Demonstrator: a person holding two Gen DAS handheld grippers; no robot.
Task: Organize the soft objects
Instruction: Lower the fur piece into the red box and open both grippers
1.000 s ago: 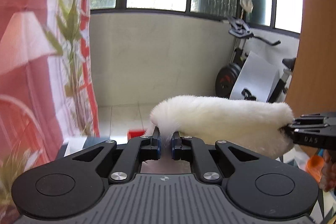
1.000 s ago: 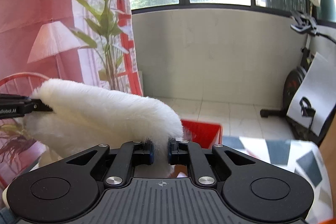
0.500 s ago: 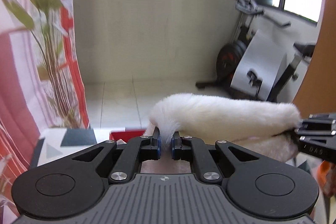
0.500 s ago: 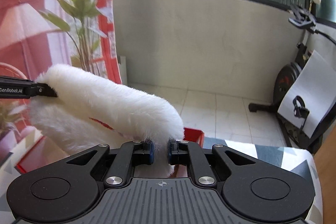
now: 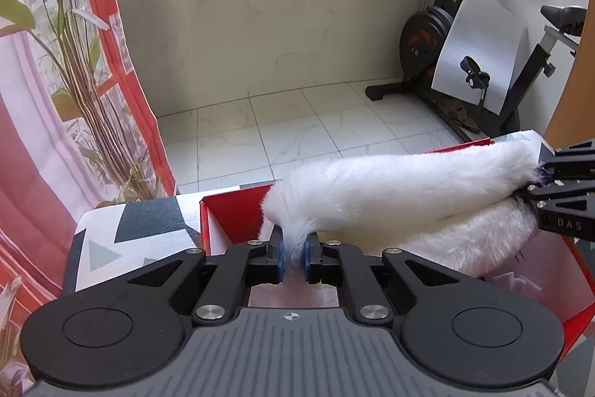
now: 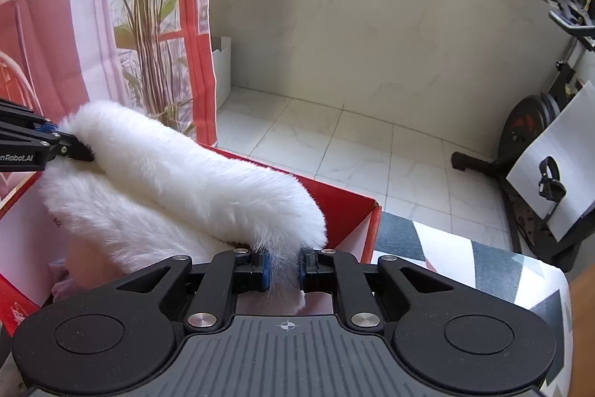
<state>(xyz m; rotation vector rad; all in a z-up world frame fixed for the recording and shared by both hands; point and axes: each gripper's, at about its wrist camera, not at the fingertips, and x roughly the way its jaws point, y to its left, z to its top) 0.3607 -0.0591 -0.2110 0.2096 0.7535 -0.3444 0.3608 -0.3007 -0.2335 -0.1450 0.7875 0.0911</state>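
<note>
A white fluffy folded cloth (image 5: 401,185) hangs stretched between my two grippers over an open red box (image 5: 238,214). My left gripper (image 5: 293,250) is shut on the cloth's left end. My right gripper (image 6: 284,266) is shut on the other end of the cloth (image 6: 193,188), with its jaws a little wider apart. The right gripper shows at the right edge of the left wrist view (image 5: 557,185); the left gripper shows at the left edge of the right wrist view (image 6: 52,146). The red box (image 6: 346,211) has a white inside, and something pink lies in it (image 6: 63,281).
The box stands on a table with a grey and white geometric cloth (image 5: 141,229), also to the right of the box (image 6: 465,259). Beyond are a tiled floor, a red patterned curtain (image 5: 44,136) on the left and an exercise bike (image 5: 465,62) on the right.
Both grippers have moved down and forward with the cloth, from up in front of the windows to just over the red box. The right gripper's jaws stand a little wider.
</note>
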